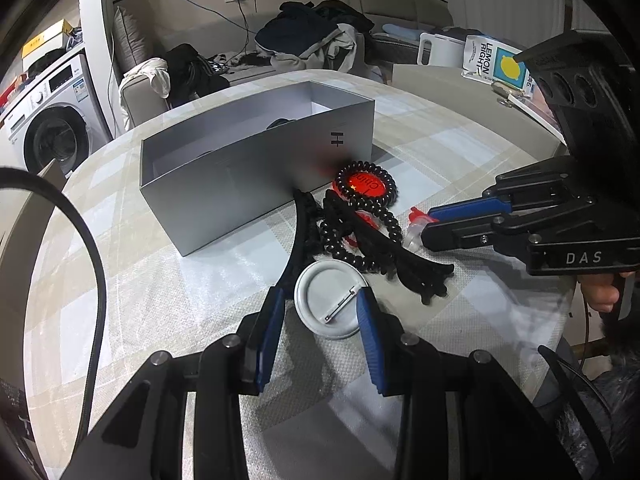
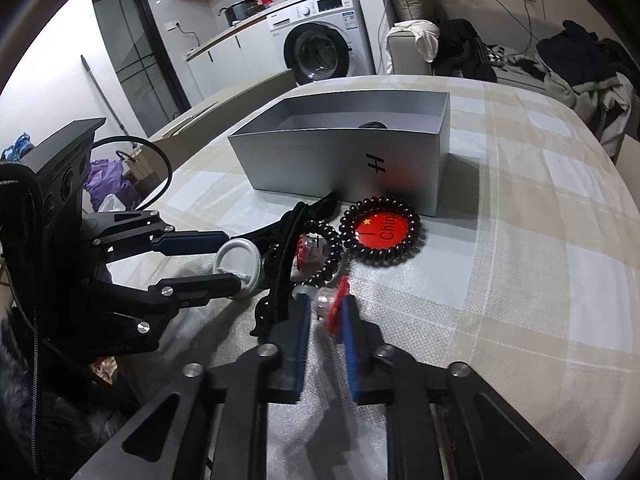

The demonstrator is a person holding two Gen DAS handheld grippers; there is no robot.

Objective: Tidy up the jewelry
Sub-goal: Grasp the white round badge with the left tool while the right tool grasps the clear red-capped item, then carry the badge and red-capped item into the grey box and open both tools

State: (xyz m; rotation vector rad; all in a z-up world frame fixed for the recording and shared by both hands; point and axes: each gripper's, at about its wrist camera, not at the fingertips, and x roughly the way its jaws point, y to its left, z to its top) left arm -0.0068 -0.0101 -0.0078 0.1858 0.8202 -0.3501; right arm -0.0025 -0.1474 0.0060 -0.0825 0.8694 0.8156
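An open grey box (image 1: pixel 248 168) (image 2: pixel 344 156) stands on the table with a dark item inside. Before it lie black spiral hair ties (image 1: pixel 360 232) (image 2: pixel 380 236), a red "China" badge (image 1: pixel 366 185) (image 2: pixel 383 230), a black headband (image 1: pixel 298 240) (image 2: pixel 280 264) and a black hair clip (image 1: pixel 416 268). My left gripper (image 1: pixel 324 308) (image 2: pixel 236 260) straddles a white pin badge (image 1: pixel 332 300) (image 2: pixel 240 264) lying face down, fingers at its edges. My right gripper (image 2: pixel 326 312) (image 1: pixel 420 226) is shut on a small red and clear ornament (image 2: pixel 330 304) (image 1: pixel 416 228).
The table has a checked cloth (image 2: pixel 520 240). A sofa with piled clothes (image 1: pixel 312 40) stands behind it, a washing machine (image 2: pixel 324 44) further off. A "Lemon Right" bag (image 1: pixel 496 64) sits at the table's far right. A black cable (image 1: pixel 92 264) loops at the left.
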